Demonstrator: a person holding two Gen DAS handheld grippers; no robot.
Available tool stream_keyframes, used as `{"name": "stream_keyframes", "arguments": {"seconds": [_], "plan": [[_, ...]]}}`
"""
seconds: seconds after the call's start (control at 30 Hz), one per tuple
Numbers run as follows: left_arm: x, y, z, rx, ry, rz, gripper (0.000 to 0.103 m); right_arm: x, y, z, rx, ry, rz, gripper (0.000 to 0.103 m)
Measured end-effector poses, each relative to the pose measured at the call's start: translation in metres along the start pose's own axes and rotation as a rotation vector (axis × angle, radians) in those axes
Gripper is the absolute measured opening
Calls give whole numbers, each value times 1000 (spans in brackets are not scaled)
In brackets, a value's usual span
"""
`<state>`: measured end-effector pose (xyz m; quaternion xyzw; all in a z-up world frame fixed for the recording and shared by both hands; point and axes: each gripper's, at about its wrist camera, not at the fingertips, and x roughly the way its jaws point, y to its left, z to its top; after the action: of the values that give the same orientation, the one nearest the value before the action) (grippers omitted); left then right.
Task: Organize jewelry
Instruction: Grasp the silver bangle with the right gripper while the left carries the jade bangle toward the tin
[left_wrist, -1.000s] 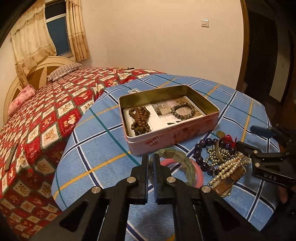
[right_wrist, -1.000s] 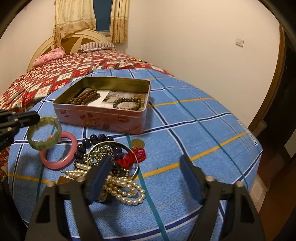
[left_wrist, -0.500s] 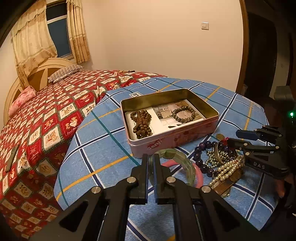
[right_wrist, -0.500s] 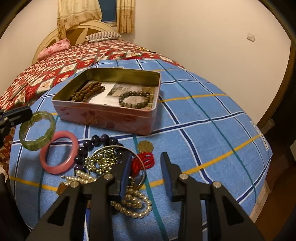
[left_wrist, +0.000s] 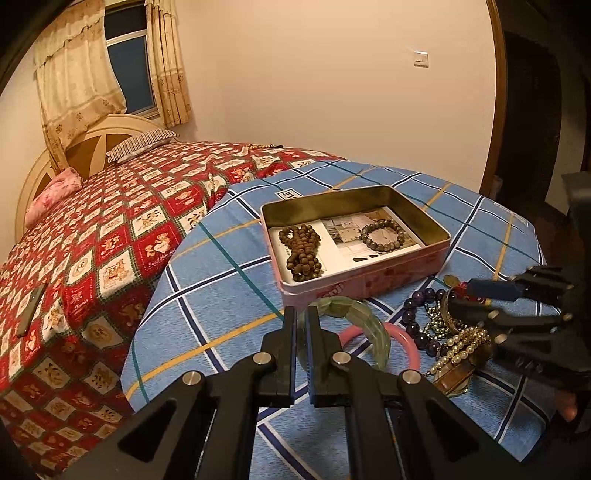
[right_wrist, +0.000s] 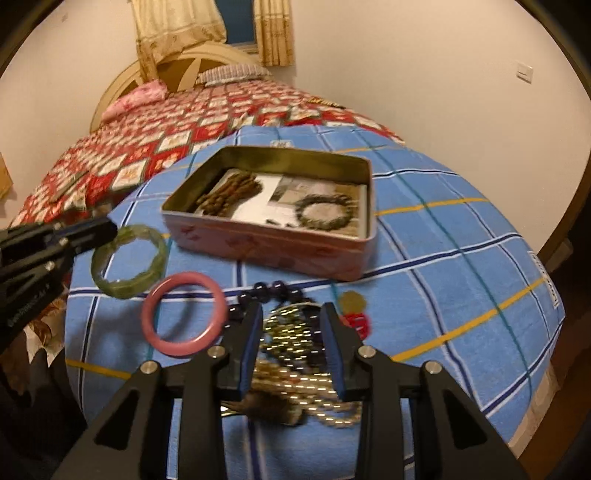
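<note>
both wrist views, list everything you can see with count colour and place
tin box: 1, pink, gold inside, open on the blue cloth
brown bead strand: 1, in the tin, left side
grey bead bracelet: 1, in the tin, right side
green bangle: 1, pinched in the left gripper
pink bangle: 1, on the cloth before the tin
jewelry pile: purple beads, pearls, gold chain, tangled
blue checked cloth: 1, over the bed's end
bed: 1, red patterned cover
left gripper: shut on the green bangle
right gripper: open, over the pile

pale green bangle (left_wrist: 364, 320), pink bangle (right_wrist: 184, 313), pink tin (left_wrist: 373, 281), blue plaid cloth (left_wrist: 221, 295), red patchwork bedspread (left_wrist: 92, 240)
</note>
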<state>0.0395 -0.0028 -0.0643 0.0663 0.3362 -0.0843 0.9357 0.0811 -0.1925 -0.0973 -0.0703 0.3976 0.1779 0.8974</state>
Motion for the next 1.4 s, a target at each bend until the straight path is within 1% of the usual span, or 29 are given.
{"name": "stream_keyframes", "arguments": {"seconds": [0.17, 0.23, 0.3, 0.33, 0.47, 0.63, 0.77, 0.93, 1.1, 1.23, 1.4], "plan": [[2, 5, -3, -12, 11, 6, 3, 16, 9, -1, -2, 39, -10, 35], [3, 5, -4, -15, 14, 3, 3, 17, 12, -2, -12, 44, -15, 29], [3, 6, -4, -16, 12, 0, 3, 20, 14, -4, -25, 53, -12, 12], [2, 6, -4, -16, 11, 0, 3, 21, 15, -5, -31, 58, -5, 10], [0, 8, -3, -23, 3, 2, 3, 15, 17, -8, -42, 31, 2, 8], [-3, 10, -1, -29, -6, -1, 3, -3, 9, -5, -12, -40, 14, 7], [-5, 8, 1, -25, -13, -3, 3, -21, 5, -1, 4, -120, 24, 7], [-10, 10, 8, -22, -33, -5, 3, -32, 4, 6, 9, -181, 32, 7], [-7, 13, 24, -1, -57, 4, 3, -28, 4, 17, -14, -191, 19, 7], [2, 15, 39, 14, -71, 9, 3, -24, 2, 27, -35, -200, 13, 7], [17, 17, 59, 16, -73, -9, 3, -18, -3, 47, -53, -204, 20, 7]]}}
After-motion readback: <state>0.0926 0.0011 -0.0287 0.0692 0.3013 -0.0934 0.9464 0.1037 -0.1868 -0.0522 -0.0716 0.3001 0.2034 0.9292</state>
